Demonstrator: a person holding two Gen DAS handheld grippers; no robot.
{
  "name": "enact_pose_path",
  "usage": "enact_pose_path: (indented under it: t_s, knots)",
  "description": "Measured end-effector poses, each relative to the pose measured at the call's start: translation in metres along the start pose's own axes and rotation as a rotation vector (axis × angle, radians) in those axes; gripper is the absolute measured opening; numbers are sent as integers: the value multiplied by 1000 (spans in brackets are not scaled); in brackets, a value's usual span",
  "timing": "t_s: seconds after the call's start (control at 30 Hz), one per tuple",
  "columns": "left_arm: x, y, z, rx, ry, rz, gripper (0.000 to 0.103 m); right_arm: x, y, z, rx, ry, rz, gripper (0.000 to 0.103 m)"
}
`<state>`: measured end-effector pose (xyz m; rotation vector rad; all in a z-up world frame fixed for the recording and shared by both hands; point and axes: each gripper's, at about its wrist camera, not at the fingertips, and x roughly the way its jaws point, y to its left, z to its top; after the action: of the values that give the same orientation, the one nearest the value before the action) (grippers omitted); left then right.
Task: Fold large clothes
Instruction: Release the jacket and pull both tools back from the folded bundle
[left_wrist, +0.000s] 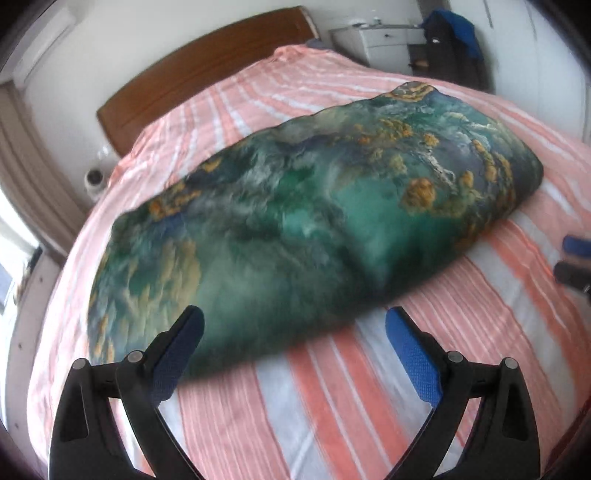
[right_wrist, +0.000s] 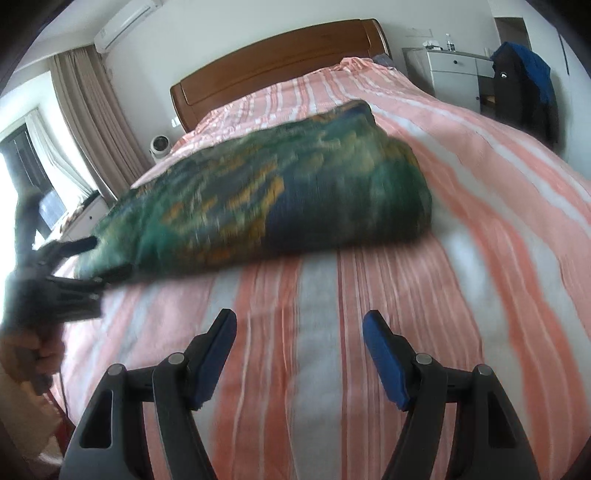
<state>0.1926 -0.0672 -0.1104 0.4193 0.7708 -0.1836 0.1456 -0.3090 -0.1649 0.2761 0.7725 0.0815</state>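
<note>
My left claw (left_wrist: 293, 325) stands wide open and holds nothing. Its left finger overlaps the near edge of the cloth (left_wrist: 295, 221) in my view, but I cannot tell if it touches; the right finger is over the bare bedspread (left_wrist: 332, 406). My right claw (right_wrist: 299, 330) is also open, about medium wide, and empty, with only the striped bedspread between its blue pads (right_wrist: 384, 354).

The cloth is a green and blue printed piece with yellow patches, folded into a long thick bundle. It lies in the middle of the bed (right_wrist: 480, 184). Its long axis runs diagonally: in the left view from the low left, near my claw, up to the far right. In the right view one end points toward the headboard (right_wrist: 280, 59) and the other end toward the left edge of the bed, where my left claw (right_wrist: 92, 258) is just beside it. The right end is thick and rounded; the left end is flatter.

A white cabinet (right_wrist: 450, 70) stands beside the bed head. Both pictures are blurred.
</note>
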Motion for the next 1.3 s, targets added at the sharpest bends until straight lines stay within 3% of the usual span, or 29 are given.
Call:
enact_pose_path:
  t_s: [0.33,0.87,1.0,1.13,1.23,1.3]
  knots:
    - [-21,3,-8,-97,18,5,99,4,5,-18,-78,-8,-54,72]
    - [-30,9,-20,-124,25,21,99,2,3,-23,-68,-7,-53,74]
    - [-23,17,-25,-145,35,3,99,-5,-15,-8,57,-12,2,75]
    - [-20,24,-24,-164,31,-17,99,-9,-55,19,280,-55,69,79]
    - [-19,24,-21,-161,26,-19,99,0,-88,40,451,-77,118,81]
    - [-18,22,-20,-154,24,-10,99,12,-97,51,487,-61,142,81]
